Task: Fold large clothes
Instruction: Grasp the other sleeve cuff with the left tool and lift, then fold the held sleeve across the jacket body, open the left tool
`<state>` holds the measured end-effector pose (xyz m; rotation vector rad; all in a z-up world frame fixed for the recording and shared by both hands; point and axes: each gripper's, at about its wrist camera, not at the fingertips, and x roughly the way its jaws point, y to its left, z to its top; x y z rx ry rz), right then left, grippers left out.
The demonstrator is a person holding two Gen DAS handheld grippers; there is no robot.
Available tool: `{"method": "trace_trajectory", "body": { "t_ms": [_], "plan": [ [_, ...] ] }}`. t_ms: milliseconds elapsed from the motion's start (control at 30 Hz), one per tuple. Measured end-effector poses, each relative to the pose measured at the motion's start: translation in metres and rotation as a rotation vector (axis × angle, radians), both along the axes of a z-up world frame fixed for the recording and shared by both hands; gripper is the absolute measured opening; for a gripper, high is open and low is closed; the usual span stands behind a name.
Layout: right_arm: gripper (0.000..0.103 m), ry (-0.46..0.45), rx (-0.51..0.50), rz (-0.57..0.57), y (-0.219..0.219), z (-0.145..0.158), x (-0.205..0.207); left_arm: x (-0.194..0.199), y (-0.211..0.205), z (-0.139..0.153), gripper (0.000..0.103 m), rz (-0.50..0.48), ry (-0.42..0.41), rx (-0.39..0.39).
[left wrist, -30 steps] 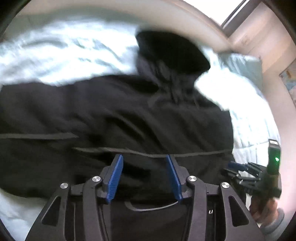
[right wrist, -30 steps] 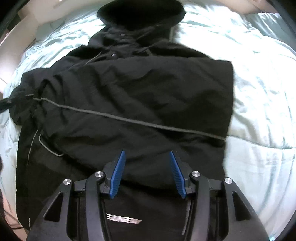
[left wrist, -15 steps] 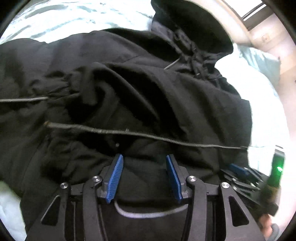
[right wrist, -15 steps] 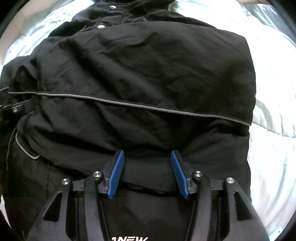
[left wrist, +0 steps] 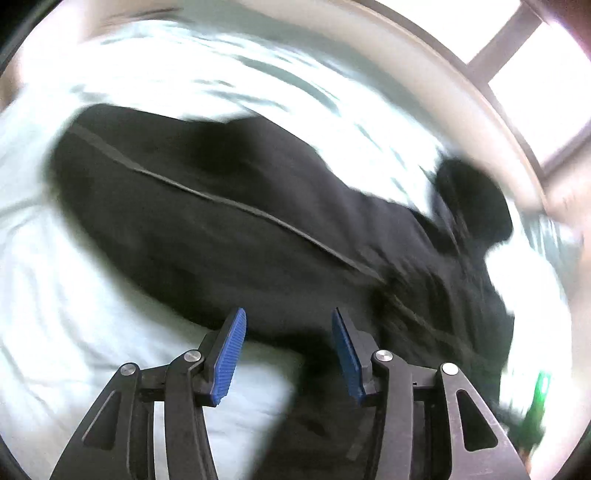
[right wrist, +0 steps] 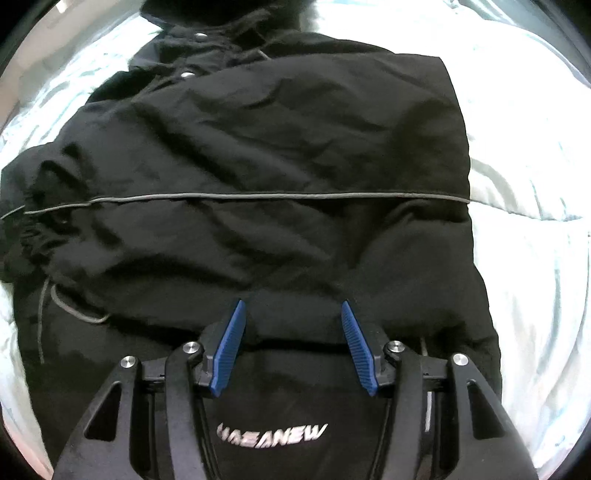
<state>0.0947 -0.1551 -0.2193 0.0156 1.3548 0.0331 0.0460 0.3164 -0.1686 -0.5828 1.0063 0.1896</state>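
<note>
A large black hooded jacket with a thin grey piping line lies spread on a pale blue bed. Its hood points away from me, and white lettering shows on its near part. My right gripper is open and empty, just above the near part of the jacket. In the blurred left wrist view the jacket runs from left to far right, its hood at the right. My left gripper is open and empty over the jacket's near edge.
The pale blue bedspread surrounds the jacket on both sides and also shows in the left wrist view. A window and wall lie beyond the bed. The other gripper's green light shows at lower right.
My left gripper has swung quickly to the left, so bedspread now lies under its left finger. My right gripper has moved slightly nearer the jacket. Both stay open.
</note>
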Motion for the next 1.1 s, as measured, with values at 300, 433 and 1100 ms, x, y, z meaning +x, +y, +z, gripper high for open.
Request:
{"method": "trace_trajectory", "body": {
  "t_ms": [300,433,1100],
  "plan": [
    [0.058,-0.079,-0.006,0.088,0.020,0.033,-0.002,-0.028,0.193,-0.025,0.050,0.425,-0.062,-0.117],
    [0.058,-0.061,-0.034,0.117,0.026,0.025,0.006,-0.013,0.234,-0.047,0.050,0.509,-0.072,-0.141],
    [0.058,-0.043,-0.057,0.152,0.050,-0.001,0.018,-0.020,0.206,-0.004,0.017,0.595,-0.172,0.043]
  ]
}}
